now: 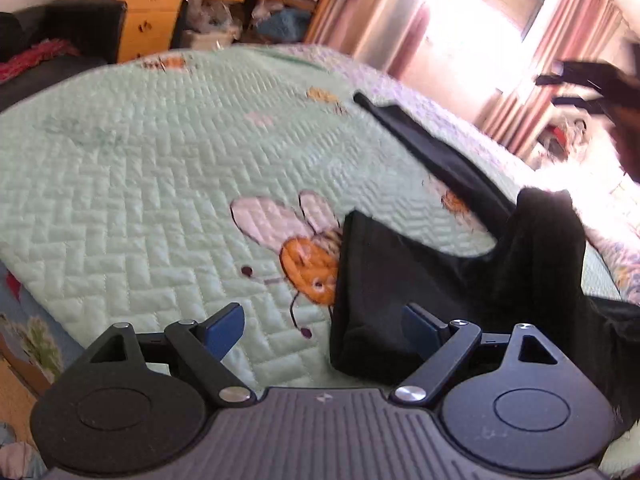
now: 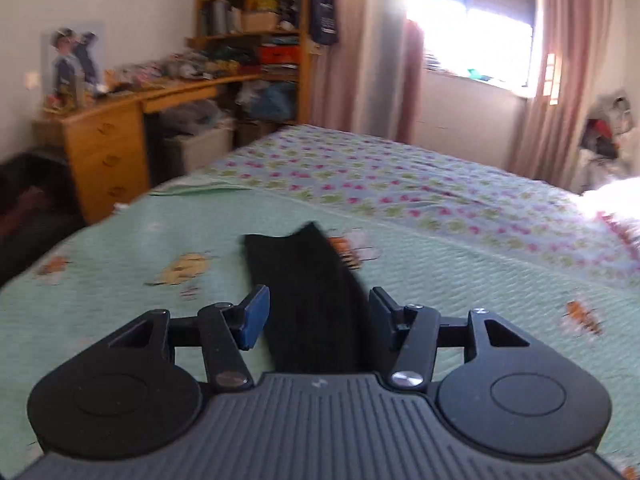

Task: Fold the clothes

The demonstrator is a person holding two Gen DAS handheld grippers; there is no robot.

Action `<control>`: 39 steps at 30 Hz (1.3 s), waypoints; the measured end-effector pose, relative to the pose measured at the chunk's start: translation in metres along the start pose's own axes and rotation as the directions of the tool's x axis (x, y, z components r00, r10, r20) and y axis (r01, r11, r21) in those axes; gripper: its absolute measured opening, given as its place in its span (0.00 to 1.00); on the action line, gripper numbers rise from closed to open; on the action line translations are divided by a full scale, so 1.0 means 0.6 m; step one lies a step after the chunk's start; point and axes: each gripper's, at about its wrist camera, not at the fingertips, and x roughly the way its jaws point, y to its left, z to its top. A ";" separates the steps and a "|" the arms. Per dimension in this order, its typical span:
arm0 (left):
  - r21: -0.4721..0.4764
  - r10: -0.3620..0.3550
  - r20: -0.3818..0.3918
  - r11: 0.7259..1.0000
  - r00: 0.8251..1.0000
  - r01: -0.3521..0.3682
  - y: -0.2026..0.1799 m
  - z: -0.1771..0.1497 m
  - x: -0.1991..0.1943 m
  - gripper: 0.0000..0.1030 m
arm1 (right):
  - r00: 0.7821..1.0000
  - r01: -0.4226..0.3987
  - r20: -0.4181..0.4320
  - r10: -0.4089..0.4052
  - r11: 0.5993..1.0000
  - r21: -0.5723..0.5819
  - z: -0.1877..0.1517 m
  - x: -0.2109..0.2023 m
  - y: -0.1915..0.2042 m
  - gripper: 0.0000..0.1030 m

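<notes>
A black garment (image 1: 384, 280) lies on the mint green quilted bedspread (image 1: 160, 168). One long strip of it (image 1: 424, 148) runs to the far right and a bunched part (image 1: 548, 232) stands up. My left gripper (image 1: 320, 330) is open and wide, low over the garment's near left edge. Its right pad (image 1: 416, 326) is over the cloth and its left pad (image 1: 226, 328) is over bare quilt. In the right wrist view a black strip (image 2: 312, 292) of the garment runs away between the fingers of my right gripper (image 2: 318, 314). That gripper stands open, and its blue pads (image 2: 256, 316) do not press on the cloth.
A bee picture (image 1: 308, 264) on the quilt sits beside the garment. A flowered sheet (image 2: 400, 184) covers the far part of the bed. A wooden desk (image 2: 108, 148) and shelves (image 2: 256, 36) stand at the left, with a bright curtained window (image 2: 480, 32) behind. A dark blurred shape (image 1: 592, 80) is at the upper right.
</notes>
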 end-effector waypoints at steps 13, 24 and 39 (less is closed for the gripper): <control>-0.150 0.077 0.072 0.986 0.994 -0.066 0.051 -0.010 -0.103 0.86 | 0.972 -0.185 -0.101 0.210 0.428 -0.885 -0.432 -0.196 0.402 0.84; -0.172 0.034 0.058 0.985 0.998 -0.024 0.068 -0.029 -0.091 0.86 | 0.987 -0.056 0.029 0.155 0.514 -0.856 -0.468 -0.075 0.418 0.96; -0.125 -0.072 0.055 0.989 0.996 0.078 0.069 -0.038 -0.070 0.86 | 0.985 -0.115 0.085 0.148 0.945 -0.307 -0.137 -0.070 0.354 0.11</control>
